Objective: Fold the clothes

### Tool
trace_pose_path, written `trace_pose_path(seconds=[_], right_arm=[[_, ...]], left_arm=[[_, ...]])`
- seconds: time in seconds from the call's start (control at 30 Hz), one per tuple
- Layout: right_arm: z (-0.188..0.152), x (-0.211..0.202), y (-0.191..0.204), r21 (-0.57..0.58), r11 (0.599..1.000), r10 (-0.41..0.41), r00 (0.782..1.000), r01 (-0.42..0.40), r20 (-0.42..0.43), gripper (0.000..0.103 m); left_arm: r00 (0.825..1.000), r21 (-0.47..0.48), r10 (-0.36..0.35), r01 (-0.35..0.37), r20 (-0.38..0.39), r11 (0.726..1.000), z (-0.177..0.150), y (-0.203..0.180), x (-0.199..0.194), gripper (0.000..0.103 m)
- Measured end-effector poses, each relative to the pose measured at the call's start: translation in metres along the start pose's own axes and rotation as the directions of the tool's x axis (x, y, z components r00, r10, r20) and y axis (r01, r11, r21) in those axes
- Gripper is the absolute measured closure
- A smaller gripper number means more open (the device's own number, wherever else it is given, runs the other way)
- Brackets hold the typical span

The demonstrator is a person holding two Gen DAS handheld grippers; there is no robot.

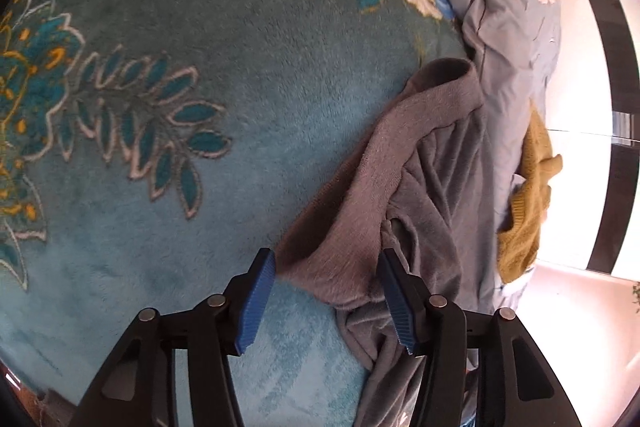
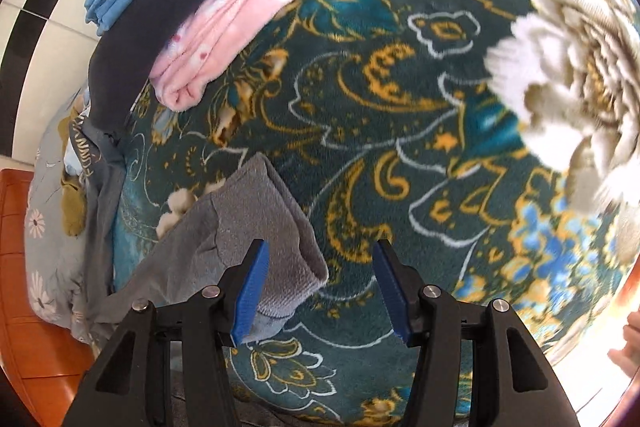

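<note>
Though both grippers' fingers wide open, grey garment (image 1: 400, 187) crumpled, long axis approx. away from left gripper (image 1: 328, 291).

Fuzzy grey garment (image 1: 352, 211), plush blanket (image 1: 200, 187)

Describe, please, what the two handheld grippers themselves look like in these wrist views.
Both look alike. The left gripper has two black, angular plastic linkage arms with cut-out slots and round silver pivot pins, ending in flat blue ribbed pads. The right gripper has the same black frame, silver pins and blue ribbed pads. No cables, markings or sleeves are visible in either view.
</note>
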State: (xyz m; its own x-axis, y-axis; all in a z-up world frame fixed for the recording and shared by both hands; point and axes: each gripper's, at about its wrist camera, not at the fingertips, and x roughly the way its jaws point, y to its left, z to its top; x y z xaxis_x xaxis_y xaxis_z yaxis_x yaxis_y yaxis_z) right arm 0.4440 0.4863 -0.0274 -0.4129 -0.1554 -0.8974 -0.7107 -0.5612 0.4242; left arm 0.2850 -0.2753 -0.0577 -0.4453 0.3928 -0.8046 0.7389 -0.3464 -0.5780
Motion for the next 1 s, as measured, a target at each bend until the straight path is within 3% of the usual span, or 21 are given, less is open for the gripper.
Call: trace_pose_path(seconds=[0.17, 0.3, 0.33, 0.47, 0.57, 0.8, 0.9, 1.0], right_arm=[[-0.008, 0.013, -0.003, 0.022, 1.0, 0.019, 0.999, -0.018, -0.035, 0.048], [-0.009, 0.015, 0.001, 0.043, 0.997, 0.066, 0.998, -0.065, -0.022, 0.05], [-0.009, 0.016, 0.002, 0.055, 0.995, 0.09, 0.996, -0.089, -0.021, 0.053], [-0.009, 0.021, 0.006, 0.09, 0.987, 0.137, 0.99, -0.134, -0.022, 0.086], [-0.01, 0.021, 0.011, 0.089, 0.986, 0.142, 0.99, -0.14, -0.017, 0.095], [-0.005, 0.02, 0.018, 0.058, 0.99, 0.132, 0.991, -0.131, -0.011, 0.096], [-0.004, 0.024, 0.019, 0.05, 0.991, 0.126, 0.992, -0.125, -0.015, 0.096], [-0.004, 0.024, 0.019, 0.048, 0.991, 0.124, 0.992, -0.123, -0.013, 0.096]], left_arm=[[0.999, -0.01, -0.033, 0.033, -0.017, 0.999, -0.011, 0.006, -0.007, 0.043], [0.986, -0.072, -0.157, 0.154, -0.049, 0.985, -0.009, 0.01, 0.003, 0.043], [0.985, -0.075, -0.166, 0.163, -0.047, 0.984, -0.008, 0.008, 0.005, 0.043], [0.99, -0.04, -0.136, 0.135, -0.021, 0.99, -0.006, -0.004, 0.015, 0.045], [0.991, -0.027, -0.134, 0.134, -0.021, 0.991, -0.005, -0.003, 0.016, 0.045], [0.99, -0.01, -0.14, 0.14, -0.027, 0.99, -0.002, 0.003, 0.018, 0.042], [0.994, -0.036, -0.11, 0.109, -0.027, 0.993, -0.001, 0.007, 0.026, 0.037], [0.983, -0.086, -0.181, 0.18, -0.007, 0.98, -0.002, 0.009, 0.033, 0.038]])
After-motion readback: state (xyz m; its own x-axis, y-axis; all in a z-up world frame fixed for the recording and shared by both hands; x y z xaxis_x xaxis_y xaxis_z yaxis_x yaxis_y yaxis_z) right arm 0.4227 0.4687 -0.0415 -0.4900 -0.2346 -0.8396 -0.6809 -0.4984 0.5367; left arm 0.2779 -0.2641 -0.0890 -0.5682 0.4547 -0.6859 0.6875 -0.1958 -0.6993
